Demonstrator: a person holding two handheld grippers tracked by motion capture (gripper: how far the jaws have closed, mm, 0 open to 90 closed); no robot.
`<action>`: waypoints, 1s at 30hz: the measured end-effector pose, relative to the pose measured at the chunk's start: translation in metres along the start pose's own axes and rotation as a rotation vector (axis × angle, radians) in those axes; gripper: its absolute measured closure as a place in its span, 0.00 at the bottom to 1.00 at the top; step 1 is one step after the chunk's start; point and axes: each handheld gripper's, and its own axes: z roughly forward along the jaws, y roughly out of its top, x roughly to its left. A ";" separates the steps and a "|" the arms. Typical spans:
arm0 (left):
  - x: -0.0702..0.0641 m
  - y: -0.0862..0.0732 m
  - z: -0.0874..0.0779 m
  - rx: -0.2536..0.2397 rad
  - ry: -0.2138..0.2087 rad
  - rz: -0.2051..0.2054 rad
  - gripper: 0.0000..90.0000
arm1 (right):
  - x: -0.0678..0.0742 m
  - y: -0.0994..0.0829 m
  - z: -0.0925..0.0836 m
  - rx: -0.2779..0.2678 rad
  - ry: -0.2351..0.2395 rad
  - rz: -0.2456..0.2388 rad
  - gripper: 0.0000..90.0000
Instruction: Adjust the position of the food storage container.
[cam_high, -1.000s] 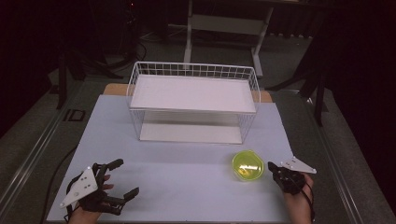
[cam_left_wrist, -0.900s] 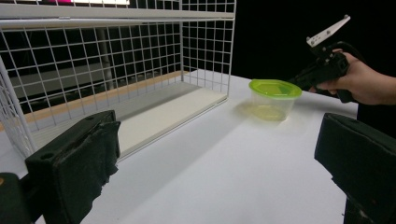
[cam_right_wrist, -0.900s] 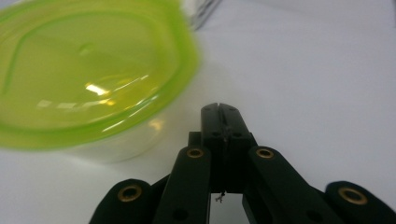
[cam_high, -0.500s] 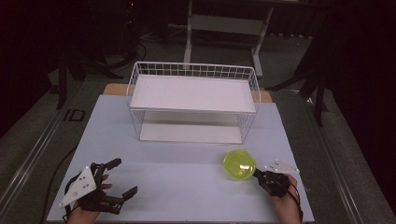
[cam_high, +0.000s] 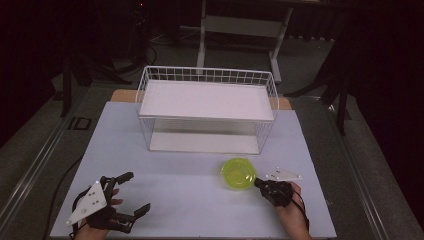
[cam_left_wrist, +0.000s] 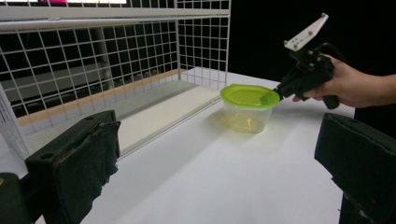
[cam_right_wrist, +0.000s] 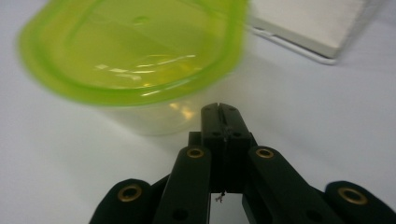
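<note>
On the white table (cam_high: 190, 200), going left to right, we keep our left gripper (cam_high: 134, 195) resting near the front edge, its jaws spread wide with nothing between them. Behind the middle stands one white wire rack (cam_high: 207, 107). Right of centre sits one green-lidded container (cam_high: 238, 172), now further left than a second ago: our right gripper (cam_high: 258, 183), jaws pressed together and gripping nothing, has travelled with it, tip against its rim. We judge we are nudging the tub along the table, not lifting it. Count: two grippers, one rack, one container.
</note>
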 end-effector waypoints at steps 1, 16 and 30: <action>0.000 0.000 0.000 -0.001 -0.001 -0.001 0.01 | -0.003 0.001 0.000 -0.006 -0.011 0.002 1.00; 0.004 -0.004 0.002 0.034 0.008 -0.048 0.01 | -0.016 0.006 0.011 -0.003 0.015 0.029 1.00; 0.006 -0.005 0.003 0.082 0.061 -0.049 0.01 | 0.010 0.013 0.013 0.004 0.104 -0.038 1.00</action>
